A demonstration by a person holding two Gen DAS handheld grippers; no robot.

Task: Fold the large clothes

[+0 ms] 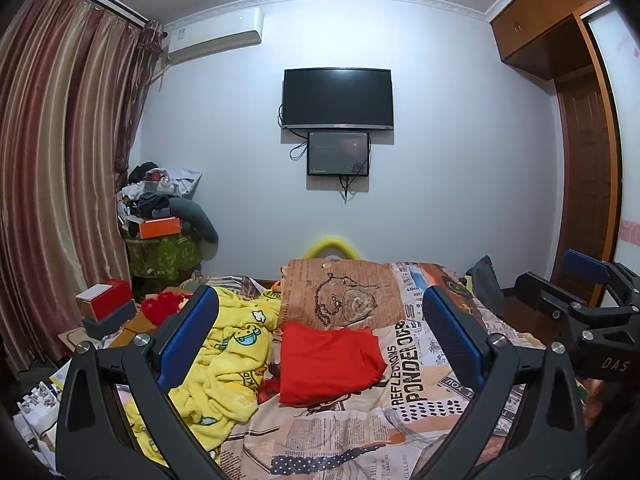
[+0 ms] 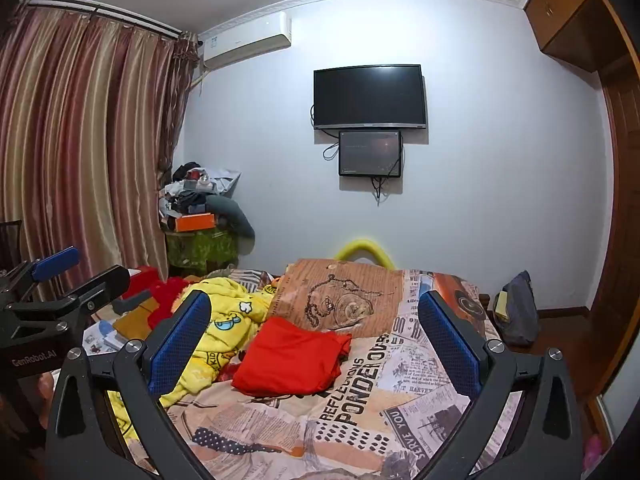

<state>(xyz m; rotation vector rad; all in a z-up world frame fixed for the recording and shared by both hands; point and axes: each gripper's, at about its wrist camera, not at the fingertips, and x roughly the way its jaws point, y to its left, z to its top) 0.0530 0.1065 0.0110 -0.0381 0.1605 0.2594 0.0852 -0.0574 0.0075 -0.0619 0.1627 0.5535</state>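
Left wrist view: a red cloth (image 1: pixel 328 360) is seen folded, ahead between wide, empty jaws of both grippers. The yellow robe (image 1: pixel 224 360) is left unfolded.

One folded red garment (image 1: pixel 328 360) and one yellow cartoon-print garment (image 1: pixel 228 360) lie on one bed (image 1: pixel 420 368). Two dark screens hang on the wall, a large one (image 1: pixel 337 98) above a small one (image 1: pixel 338 154). One air conditioner (image 1: pixel 216 36) is mounted near one curtain (image 1: pixel 60 140).
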